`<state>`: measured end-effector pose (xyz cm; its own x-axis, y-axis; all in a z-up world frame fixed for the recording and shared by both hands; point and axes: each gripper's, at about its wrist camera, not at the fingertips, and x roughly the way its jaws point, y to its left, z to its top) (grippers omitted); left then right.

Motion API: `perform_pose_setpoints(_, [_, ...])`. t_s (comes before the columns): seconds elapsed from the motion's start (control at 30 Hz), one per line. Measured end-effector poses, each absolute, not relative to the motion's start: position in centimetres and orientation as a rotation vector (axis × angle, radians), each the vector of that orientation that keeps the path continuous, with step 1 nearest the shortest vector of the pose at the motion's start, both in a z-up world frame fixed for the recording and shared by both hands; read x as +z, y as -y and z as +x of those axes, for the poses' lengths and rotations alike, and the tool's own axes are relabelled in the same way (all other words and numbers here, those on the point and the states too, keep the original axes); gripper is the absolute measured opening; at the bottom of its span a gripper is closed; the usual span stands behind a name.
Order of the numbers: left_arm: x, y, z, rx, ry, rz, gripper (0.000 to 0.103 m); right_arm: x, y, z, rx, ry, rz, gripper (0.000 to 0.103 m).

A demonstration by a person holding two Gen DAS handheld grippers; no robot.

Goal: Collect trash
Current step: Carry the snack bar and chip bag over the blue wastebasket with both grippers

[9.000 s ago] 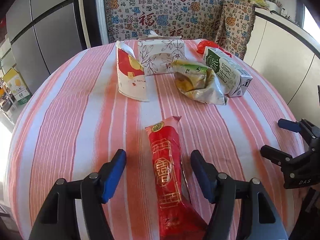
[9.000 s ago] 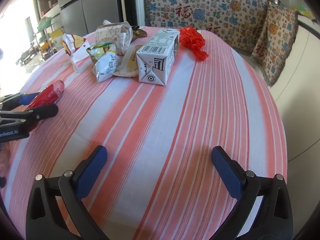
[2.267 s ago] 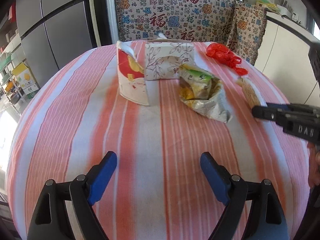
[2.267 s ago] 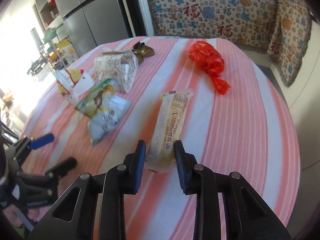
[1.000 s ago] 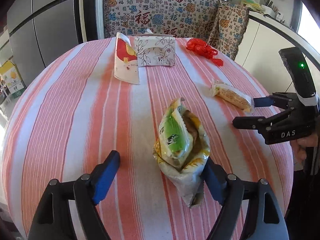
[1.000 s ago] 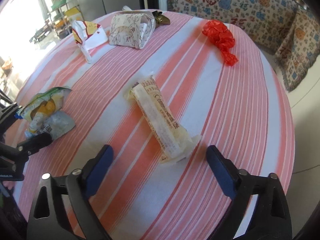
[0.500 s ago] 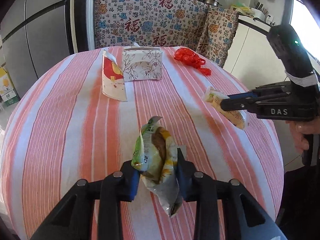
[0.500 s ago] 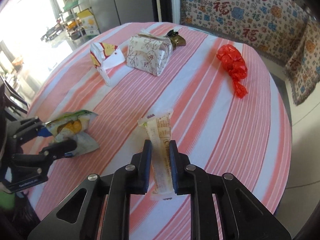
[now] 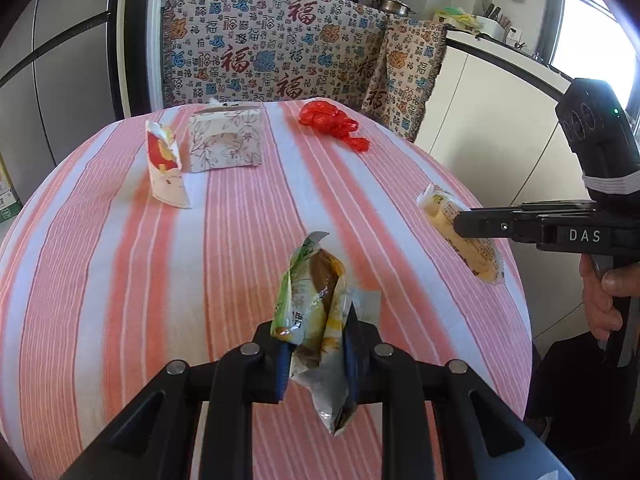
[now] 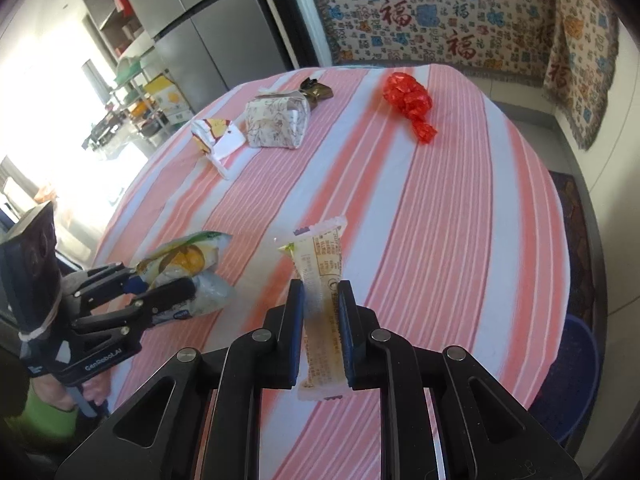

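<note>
My left gripper [image 9: 316, 344] is shut on a green and yellow snack bag [image 9: 312, 304] and holds it above the striped round table [image 9: 100, 264]. My right gripper [image 10: 320, 320] is shut on a long pale yellow wrapper [image 10: 320, 280], also lifted off the table. Each gripper shows in the other view: the right one [image 9: 460, 224] with its wrapper [image 9: 476, 256], the left one [image 10: 160, 284] with its bag [image 10: 188, 260]. A red crinkled wrapper [image 9: 330, 122], a floral paper box [image 9: 226, 144] and a red and white carton [image 9: 164, 168] lie at the table's far side.
A small dark brown wrapper [image 10: 316, 90] lies behind the floral box [image 10: 276, 122]. A blue bin [image 10: 576, 376] stands on the floor right of the table. A patterned cloth [image 9: 272, 52] covers the furniture behind. A grey fridge [image 10: 200, 24] stands at the back left.
Both grippers have risen and pulled back from the table with their trash held. A second ago both were open around the bag and the wrapper; they have since shut on them.
</note>
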<state>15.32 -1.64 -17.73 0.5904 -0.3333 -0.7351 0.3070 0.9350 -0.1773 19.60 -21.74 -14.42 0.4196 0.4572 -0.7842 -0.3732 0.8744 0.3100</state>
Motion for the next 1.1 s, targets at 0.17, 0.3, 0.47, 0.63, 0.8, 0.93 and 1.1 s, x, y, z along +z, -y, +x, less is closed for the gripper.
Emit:
perform_pose_setpoints(0.17, [-17.1,4.8,15.1,-0.426,-0.854,-0.016,0.022,-14.6,24.4,19.0,0.492,-1.006,0.164,0.016])
perform_pose_setpoints(0.3, [-17.0,7.2,15.3,-0.461,-0.863,-0.019,0.021,-14.6,26.5,18.4,0.47,-0.992,0.217,0.016])
perform_pose_setpoints(0.47, [-16.4,11.2,15.4,-0.521,-0.864,0.006,0.021,-13.3,30.6,17.3,0.412,-0.945,0.25,0.016])
perform_pose_setpoints(0.63, [-15.7,16.5,15.7,-0.615,-0.863,0.03,0.021,-12.8,36.5,16.0,0.291,-0.92,0.241,0.016])
perform_pose_setpoints(0.8, [-15.4,23.4,16.0,-0.715,-0.868,0.061,0.021,-13.6,42.8,15.1,0.152,-0.93,0.266,0.016])
perform_pose_setpoints(0.93, [-16.0,29.2,16.5,-0.787,-0.887,0.078,0.021,-14.7,46.9,14.9,0.061,-0.945,0.277,0.016])
perform_pose_setpoints(1.1, [-18.1,35.2,17.4,-0.829,-0.924,0.102,0.021,-16.6,50.7,15.1,-0.018,-0.956,0.301,0.016])
